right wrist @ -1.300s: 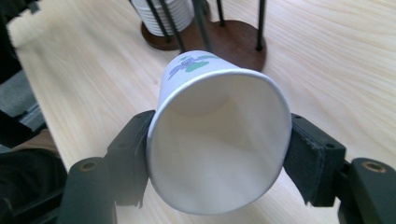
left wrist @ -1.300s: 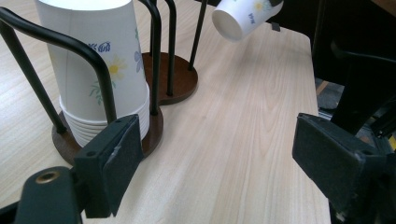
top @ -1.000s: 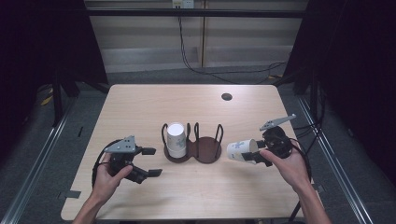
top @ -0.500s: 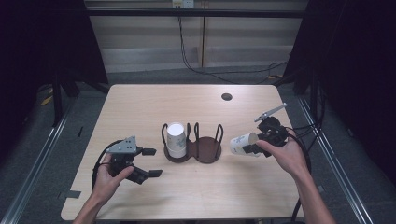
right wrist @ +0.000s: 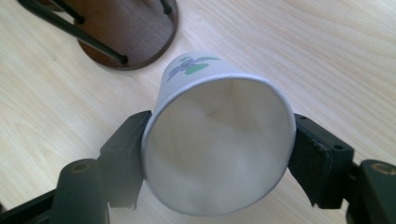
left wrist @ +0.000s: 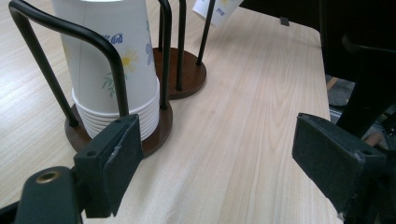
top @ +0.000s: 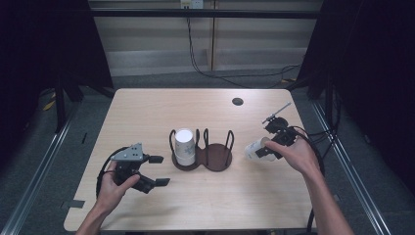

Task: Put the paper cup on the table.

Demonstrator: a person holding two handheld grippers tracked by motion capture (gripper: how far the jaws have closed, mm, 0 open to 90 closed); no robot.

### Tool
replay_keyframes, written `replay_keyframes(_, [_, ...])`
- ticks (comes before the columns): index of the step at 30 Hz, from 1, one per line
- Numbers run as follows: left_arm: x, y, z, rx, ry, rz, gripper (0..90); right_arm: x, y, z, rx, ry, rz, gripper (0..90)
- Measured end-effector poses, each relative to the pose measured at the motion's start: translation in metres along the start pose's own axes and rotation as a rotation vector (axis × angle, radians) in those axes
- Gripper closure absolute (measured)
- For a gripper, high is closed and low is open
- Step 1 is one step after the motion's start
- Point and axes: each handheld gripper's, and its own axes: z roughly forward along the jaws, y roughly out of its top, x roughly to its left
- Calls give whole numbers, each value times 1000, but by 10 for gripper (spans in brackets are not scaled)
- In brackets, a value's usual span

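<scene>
Just to the right of the holder, above the table, your right gripper (top: 262, 151) carries a single paper cup (top: 254, 149) lying on its side. In the right gripper view the jaws press on opposite sides of the rim of the cup (right wrist: 219, 144), its open mouth facing the camera and its base pointing toward the wooden base of the holder (right wrist: 126, 32). That grip across the mouth keeps the thin wall from folding, and judging by the tilt, it leaves you free to turn the cup upside down like the others.

The holder (top: 201, 155) sits near the middle of the table: two round dark bases joined side by side, each ringed by black wire hoops. The left bay holds a stack of cups (top: 184, 146), nested mouth-down inside the hoops, which keep it from tipping. The right bay (top: 219, 155) is bare, and it's the one nearest your held cup, so it looks like the likely place for it, though the stack is possible too.

Your left gripper (top: 151, 171) rests low at the near left, jaws spread wide and holding nothing. In its own view the stack (left wrist: 112, 65) stands right ahead, so it seems parked there ready to steady the holder.

The table (top: 147, 112) is otherwise bare apart from a small dark hole (top: 238, 101) near the far edge.
</scene>
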Motion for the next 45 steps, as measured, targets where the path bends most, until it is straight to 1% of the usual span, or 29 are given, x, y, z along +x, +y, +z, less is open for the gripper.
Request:
replay_keyframes(6, [0, 0, 1, 6, -2, 2, 162, -6, 1, 6, 27, -18, 12, 264])
replay_keyframes(9, [0, 0, 1, 5, -4, 1, 162, -7, 4, 10, 67, -43, 5, 264])
replay_keyframes(11, [0, 0, 1, 2, -5, 3, 161, -8, 6, 11, 74, -47, -4, 263])
replay_keyframes(14, [-1, 0, 2, 8, -5, 3, 162, -8, 11, 13, 101, -55, -2, 261])
replay_keyframes(15, [0, 0, 2, 14, -3, 4, 161, -8, 12, 14, 110, -49, 0, 260])
replay_keyframes(16, [-1, 0, 3, 18, -10, 4, 161, -8, 13, 14, 109, -45, 2, 259])
replay_keyframes(17, [-1, 0, 4, 21, -12, 9, 161, -9, 14, 16, 122, -43, 8, 258])
replay_keyframes(19, [-2, 0, 4, 22, -14, 12, 162, -12, 16, 21, 139, -49, 19, 257])
replay_keyframes(23, [-1, 0, 4, 23, -14, 10, 162, -13, 17, 25, 158, -65, 23, 249])
replay_keyframes(26, [-1, -1, 5, 29, -16, 11, 162, -12, 18, 27, 155, -74, 15, 236])
replay_keyframes(29, [-2, -1, 6, 34, -17, 13, 161, -11, 20, 28, 140, -89, 19, 224])
replay_keyframes(33, [-2, -1, 5, 32, -19, 14, 162, -10, 22, 29, 123, -91, 18, 210])
replay_keyframes(34, [-2, -1, 5, 24, -27, 9, 161, -10, 23, 29, 114, -91, 11, 205])
replay_keyframes(36, [-2, 0, 4, 2, -52, 0, 161, -9, 23, 31, 95, -91, 15, 199])
replay_keyframes(38, [-2, 1, 4, 1, -37, 6, 161, -9, 23, 33, 83, -84, 23, 197])
replay_keyframes(41, [-2, 0, 4, 12, -36, 6, 161, -9, 23, 36, 83, -74, 41, 189])
replay_keyframes(43, [-2, 0, 4, 13, -36, 7, 161, -9, 22, 37, 79, -76, 38, 180])
replay_keyframes(45, [-3, 0, 4, 10, -36, 8, 161, -9, 21, 37, 70, -69, 45, 168])
